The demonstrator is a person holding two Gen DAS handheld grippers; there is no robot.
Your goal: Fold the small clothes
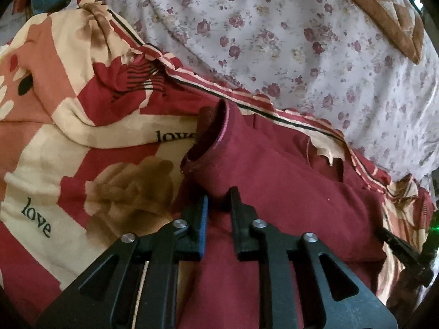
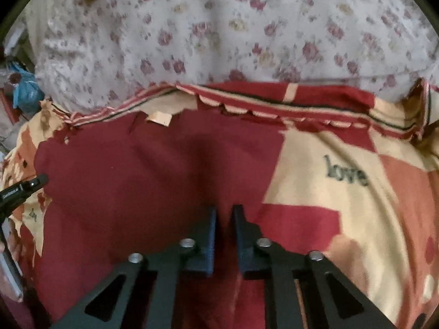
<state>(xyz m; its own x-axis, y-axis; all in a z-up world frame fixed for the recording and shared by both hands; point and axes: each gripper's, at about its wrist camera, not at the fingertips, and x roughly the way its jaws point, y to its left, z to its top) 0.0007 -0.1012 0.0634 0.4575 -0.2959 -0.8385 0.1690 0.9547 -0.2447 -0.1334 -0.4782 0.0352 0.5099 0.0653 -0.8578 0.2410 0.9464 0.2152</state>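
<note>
A maroon garment point(image 1: 288, 175) lies on a red and cream "love" bedcover point(image 1: 55, 142). In the left wrist view my left gripper point(image 1: 219, 194) is shut on a fold of the maroon cloth, near a sleeve cuff point(image 1: 211, 131) that stands open and raised. In the right wrist view my right gripper point(image 2: 224, 211) is shut on the maroon garment point(image 2: 142, 175) near its right edge, with cloth pinched between the narrow jaws. The right gripper's tip shows at the right edge of the left view point(image 1: 397, 246). The left gripper's tip shows at the left edge of the right view point(image 2: 24, 189).
A pale floral sheet point(image 1: 288, 33) covers the bed beyond the bedcover, also in the right view point(image 2: 219, 27). A brown patterned pillow point(image 1: 389, 8) lies at the far right. A blue bag point(image 2: 24, 93) sits off the bed's left side.
</note>
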